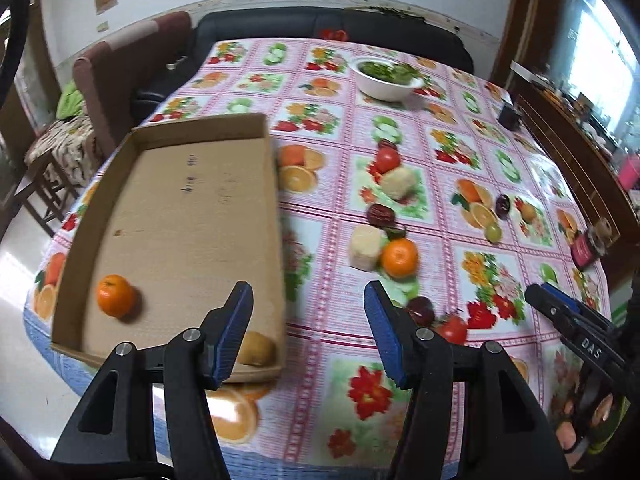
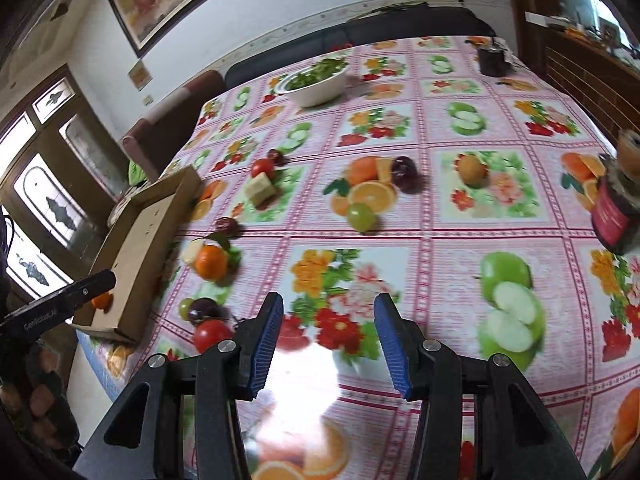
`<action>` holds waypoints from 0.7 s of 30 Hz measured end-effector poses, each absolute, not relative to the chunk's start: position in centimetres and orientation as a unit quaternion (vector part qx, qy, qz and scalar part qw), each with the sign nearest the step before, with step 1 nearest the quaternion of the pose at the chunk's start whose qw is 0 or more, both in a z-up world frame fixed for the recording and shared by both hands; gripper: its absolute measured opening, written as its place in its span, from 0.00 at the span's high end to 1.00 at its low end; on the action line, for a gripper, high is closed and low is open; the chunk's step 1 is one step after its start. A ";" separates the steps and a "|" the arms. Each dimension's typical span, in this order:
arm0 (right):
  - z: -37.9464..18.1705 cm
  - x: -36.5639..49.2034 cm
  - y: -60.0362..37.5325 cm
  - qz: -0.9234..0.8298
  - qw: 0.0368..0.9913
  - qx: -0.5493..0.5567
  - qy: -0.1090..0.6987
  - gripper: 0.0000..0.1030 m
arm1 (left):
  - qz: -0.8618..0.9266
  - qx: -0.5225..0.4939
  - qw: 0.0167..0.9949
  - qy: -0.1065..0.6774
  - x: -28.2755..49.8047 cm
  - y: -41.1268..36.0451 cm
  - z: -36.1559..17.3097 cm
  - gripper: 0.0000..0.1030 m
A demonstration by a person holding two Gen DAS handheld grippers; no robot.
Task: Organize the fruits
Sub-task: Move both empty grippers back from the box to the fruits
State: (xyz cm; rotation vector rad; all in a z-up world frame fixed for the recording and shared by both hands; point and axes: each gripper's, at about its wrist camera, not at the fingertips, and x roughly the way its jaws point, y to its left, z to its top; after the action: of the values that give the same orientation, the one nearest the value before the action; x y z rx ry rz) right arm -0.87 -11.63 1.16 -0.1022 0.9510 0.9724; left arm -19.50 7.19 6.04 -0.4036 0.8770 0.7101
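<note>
— On the table point(image 1: 320, 208), what shows?
— Glossy fruit-print cloth; a shallow cardboard tray point(image 1: 176, 208) holds a round orange point(image 1: 115, 295).
— And loose fruit?
— Beside it: tomato point(image 2: 212, 334), another orange point(image 1: 399, 257).
— Grippers?
— Left hand-held gripper point(image 1: 308, 332) and right hand-held gripper point(image 2: 328, 344) both gape, empty.

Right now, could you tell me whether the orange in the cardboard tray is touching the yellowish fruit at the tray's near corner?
Apart. The left wrist view shows the orange and the yellowish fruit separated by bare floor of the cardboard tray.
</note>
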 end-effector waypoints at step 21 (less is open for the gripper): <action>0.7 2.4 -6.9 0.416 0.804 -0.104 0.411 0.52 | 0.293 -0.228 0.808 0.457 -13.3 10.5 1.5 0.45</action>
State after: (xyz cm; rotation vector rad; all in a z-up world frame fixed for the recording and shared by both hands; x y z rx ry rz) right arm 2.44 -6.93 0.72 -0.2223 0.8808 0.8909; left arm -13.30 10.48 1.51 -0.4872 0.9780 0.6257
